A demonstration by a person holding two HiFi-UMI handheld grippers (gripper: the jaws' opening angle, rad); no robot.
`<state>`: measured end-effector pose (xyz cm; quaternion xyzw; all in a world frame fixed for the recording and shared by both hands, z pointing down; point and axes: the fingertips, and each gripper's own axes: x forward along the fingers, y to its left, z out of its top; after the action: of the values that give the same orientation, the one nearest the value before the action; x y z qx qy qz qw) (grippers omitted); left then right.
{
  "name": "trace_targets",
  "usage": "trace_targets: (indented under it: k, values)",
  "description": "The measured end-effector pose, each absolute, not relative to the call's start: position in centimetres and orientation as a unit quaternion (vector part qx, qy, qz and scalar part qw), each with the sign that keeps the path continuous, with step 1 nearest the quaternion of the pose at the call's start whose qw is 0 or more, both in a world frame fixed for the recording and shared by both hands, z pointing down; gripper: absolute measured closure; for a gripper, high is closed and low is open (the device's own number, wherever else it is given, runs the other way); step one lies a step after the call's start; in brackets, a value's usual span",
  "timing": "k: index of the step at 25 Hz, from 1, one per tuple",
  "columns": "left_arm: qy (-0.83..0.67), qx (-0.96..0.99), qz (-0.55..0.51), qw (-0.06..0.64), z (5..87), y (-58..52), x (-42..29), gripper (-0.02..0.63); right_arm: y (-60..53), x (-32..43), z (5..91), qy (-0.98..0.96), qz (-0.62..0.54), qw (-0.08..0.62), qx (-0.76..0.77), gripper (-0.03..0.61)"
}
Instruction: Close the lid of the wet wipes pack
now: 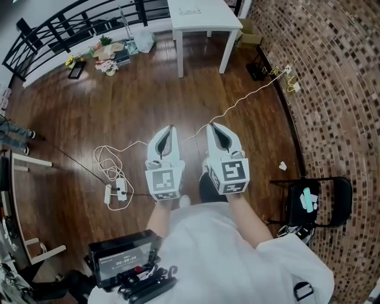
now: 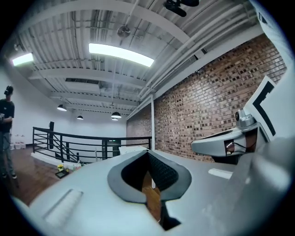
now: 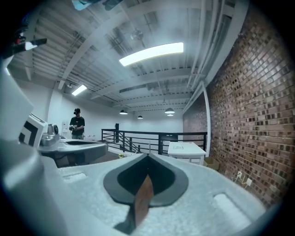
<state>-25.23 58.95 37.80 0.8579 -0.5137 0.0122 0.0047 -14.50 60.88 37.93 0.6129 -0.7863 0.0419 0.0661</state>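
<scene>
Right, both grippers are out in front of the person at waist height, side by side and pointing level across the room. The left gripper has its jaws clenched tip to tip with nothing in them; its own view looks past them to the railing and the brick wall. The right gripper is clenched and empty too. To me that's a carrying pose, tools tucked together while the person is away from the work, not a reach.

Where's the job, then? At the lower right of the head view stands a black folding chair against the brick, and on its seat lies a small pale teal packet. That looks like the wet wipes pack, though it's too small to tell whether the lid is up. It's well apart from both grippers, off to their right, and neither gripper view shows it.

The white table at top centre isn't carrying the pack. A loose cable loops over the wooden floor by the left gripper. I'd say the closing hasn't begun; a turn toward the chair comes first.
</scene>
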Motion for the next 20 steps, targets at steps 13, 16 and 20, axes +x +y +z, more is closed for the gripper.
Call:
trace_targets:
  k: [13,16,20]
  values:
    - [-0.497,0.867,-0.013,-0.031,32.7,42.9,-9.9,0.598,44.3,0.7,34.7,-0.780,0.026,0.016,0.625,0.589]
    - [-0.502,0.864,0.010,-0.025,33.8,40.3,-8.0,0.598,42.1,2.6,36.4,-0.778,0.052,0.020,0.625,0.589]
    - [-0.515,0.857,0.028,-0.015,35.5,37.0,-7.3,0.598,39.3,4.2,37.8,-0.780,0.067,0.025,0.621,0.589]
